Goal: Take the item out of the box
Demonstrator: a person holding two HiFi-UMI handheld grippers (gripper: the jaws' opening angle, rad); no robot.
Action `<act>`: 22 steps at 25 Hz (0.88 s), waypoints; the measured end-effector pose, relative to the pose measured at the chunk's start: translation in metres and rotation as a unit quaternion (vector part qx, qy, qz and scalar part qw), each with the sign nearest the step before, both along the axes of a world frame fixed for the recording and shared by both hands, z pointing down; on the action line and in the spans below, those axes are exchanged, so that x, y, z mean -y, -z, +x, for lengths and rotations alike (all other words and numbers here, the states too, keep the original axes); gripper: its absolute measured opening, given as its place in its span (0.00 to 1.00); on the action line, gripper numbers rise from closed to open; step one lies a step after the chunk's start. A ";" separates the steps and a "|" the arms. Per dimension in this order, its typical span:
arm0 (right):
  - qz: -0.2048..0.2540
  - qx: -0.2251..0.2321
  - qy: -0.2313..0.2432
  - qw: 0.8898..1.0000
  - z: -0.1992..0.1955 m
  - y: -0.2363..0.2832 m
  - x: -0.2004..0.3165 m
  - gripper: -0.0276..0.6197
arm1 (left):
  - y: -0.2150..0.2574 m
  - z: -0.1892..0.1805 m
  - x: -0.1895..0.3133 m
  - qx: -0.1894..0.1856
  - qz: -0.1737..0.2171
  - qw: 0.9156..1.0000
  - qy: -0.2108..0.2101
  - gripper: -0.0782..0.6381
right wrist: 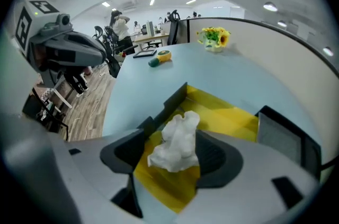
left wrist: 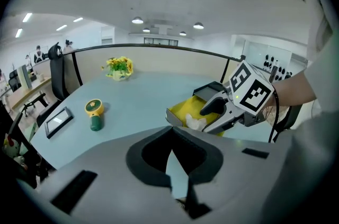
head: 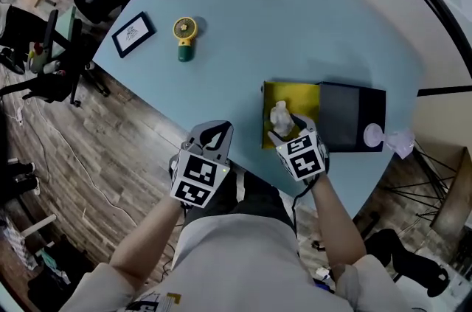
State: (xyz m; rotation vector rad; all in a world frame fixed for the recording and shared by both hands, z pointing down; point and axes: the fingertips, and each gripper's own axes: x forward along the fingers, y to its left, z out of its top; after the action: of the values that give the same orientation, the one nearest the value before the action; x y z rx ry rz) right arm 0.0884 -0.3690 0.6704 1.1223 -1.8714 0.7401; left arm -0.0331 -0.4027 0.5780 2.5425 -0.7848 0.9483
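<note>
Crumpled white item (right wrist: 177,143), a soft-looking wad of what may be tissue or thin wrapping, lies in the open dark-walled cardboard box with a bright yellow lining (right wrist: 228,114), near its front wall. The box's flat dark grey lid (head: 350,119) is folded back onto the smooth pale blue round table (head: 295,23), so the opening step looks done, while the lifting-out has not happened yet.

The right gripper (right wrist: 172,154) reaches into the box with its ribbed dark pads apart on either side of the wad. The right pad is at or just touching it, and yellow lining shows beside the left pad, so it is not clamped. What appears to remain is closing on the item, raising it clear of the walls and setting it down outside.

The left gripper (left wrist: 172,138) hangs off the table's near edge, well apart from the box. Its jaw tips are together and nothing is between them.
</note>
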 end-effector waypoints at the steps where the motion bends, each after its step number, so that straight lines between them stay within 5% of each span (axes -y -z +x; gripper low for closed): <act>1: -0.012 -0.007 0.006 1.000 0.000 -0.006 -0.001 0.51 | -0.004 -0.001 0.000 0.002 -0.004 1.000 -0.001 0.11; 12: -0.048 -0.055 0.023 0.997 0.003 -0.039 0.004 0.45 | -0.030 -0.014 0.001 0.017 -0.026 0.999 0.003 0.11; 22: -0.008 -0.046 -0.007 0.999 0.013 -0.017 0.011 0.23 | -0.017 -0.018 -0.007 0.016 -0.015 1.000 0.015 0.11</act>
State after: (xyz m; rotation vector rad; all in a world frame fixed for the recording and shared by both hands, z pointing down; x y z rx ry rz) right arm 0.1013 -0.3801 0.6876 1.1416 -1.7794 0.6970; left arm -0.0514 -0.3953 0.5949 2.4881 -0.8102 0.9856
